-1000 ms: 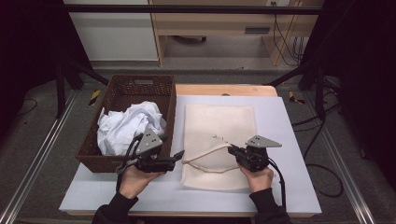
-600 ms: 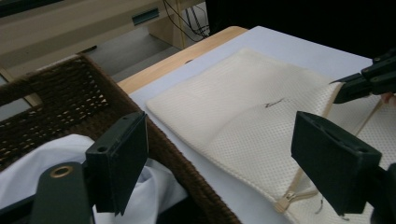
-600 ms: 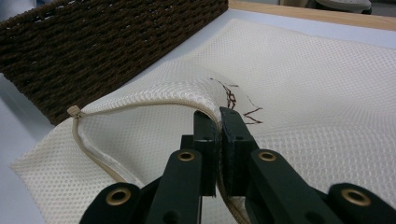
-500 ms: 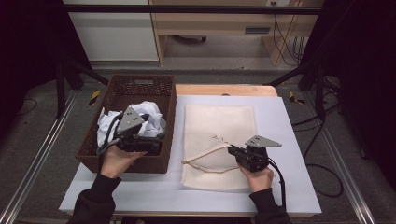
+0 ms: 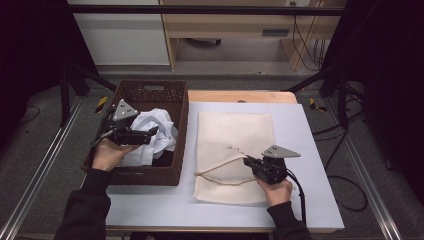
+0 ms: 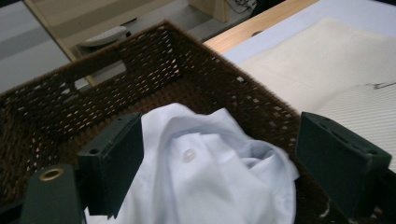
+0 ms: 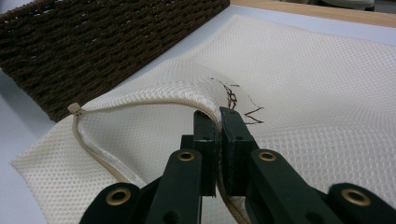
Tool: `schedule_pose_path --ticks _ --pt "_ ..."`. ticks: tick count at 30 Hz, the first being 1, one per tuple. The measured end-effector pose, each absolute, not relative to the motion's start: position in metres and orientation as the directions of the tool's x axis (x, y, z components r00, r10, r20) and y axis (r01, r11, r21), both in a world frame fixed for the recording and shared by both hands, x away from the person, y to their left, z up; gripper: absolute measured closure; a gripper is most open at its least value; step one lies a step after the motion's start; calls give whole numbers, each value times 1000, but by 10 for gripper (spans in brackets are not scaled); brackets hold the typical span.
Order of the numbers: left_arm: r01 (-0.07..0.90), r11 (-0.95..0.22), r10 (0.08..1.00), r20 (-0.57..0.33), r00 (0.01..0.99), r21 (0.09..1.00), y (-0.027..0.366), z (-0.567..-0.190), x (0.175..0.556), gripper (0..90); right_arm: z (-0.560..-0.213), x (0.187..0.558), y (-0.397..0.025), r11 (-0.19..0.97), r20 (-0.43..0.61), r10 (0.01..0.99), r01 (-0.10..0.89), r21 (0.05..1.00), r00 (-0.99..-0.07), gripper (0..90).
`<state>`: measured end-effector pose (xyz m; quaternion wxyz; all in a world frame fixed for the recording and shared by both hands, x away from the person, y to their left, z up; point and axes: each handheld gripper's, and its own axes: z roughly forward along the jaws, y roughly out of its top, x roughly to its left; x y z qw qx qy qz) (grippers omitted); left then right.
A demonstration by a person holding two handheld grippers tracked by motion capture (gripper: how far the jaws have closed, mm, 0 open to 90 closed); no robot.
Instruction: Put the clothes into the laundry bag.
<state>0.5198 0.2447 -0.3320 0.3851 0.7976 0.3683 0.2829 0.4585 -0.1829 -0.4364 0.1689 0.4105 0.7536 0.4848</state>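
Observation:
A cream mesh bag (image 5: 235, 145) lies flat on the table, its zipped mouth at the near end lifted open. My right gripper (image 5: 248, 162) is shut on the bag's upper zipper edge (image 7: 205, 109) and holds it up. A white shirt (image 5: 155, 132) lies crumpled in the brown wicker basket (image 5: 150, 91) at the left. My left gripper (image 5: 154, 133) hangs open over the shirt (image 6: 205, 177), one jaw on each side of a raised fold with a button; the jaws are apart from the cloth.
The basket wall (image 7: 93, 42) stands right beside the bag's left edge. The pale table top (image 5: 310, 150) has bare room to the right of the bag and along the near edge. A wooden strip (image 5: 240, 96) runs along the far edge.
My left gripper has gone from the bag's mouth, left and away, into the basket over the shirt. The right gripper has kept its hold on the bag's edge.

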Motion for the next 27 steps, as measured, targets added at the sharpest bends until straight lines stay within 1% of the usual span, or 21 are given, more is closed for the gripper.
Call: schedule_pose_path --ticks 5,12,16,21,25,27 --pt "423 -464 808 175 563 778 250 -347 537 136 -437 459 -182 201 140 780 456 867 -610 861" --pt "482 -505 808 197 555 716 245 -366 548 100 -437 459 -183 203 140 779 458 866 -612 862" --pt "530 -505 818 182 545 682 249 -380 554 99 -437 459 -182 207 140 778 459 864 -613 861" --pt "571 -463 835 119 537 678 260 -396 556 102 -438 459 -182 208 138 779 461 863 -612 861" --pt "587 -485 825 118 552 648 257 -401 558 107 -438 460 -181 212 137 779 464 860 -612 861" --pt "598 -510 817 129 563 618 253 -405 559 114 -439 460 -181 214 134 779 462 861 -613 861"
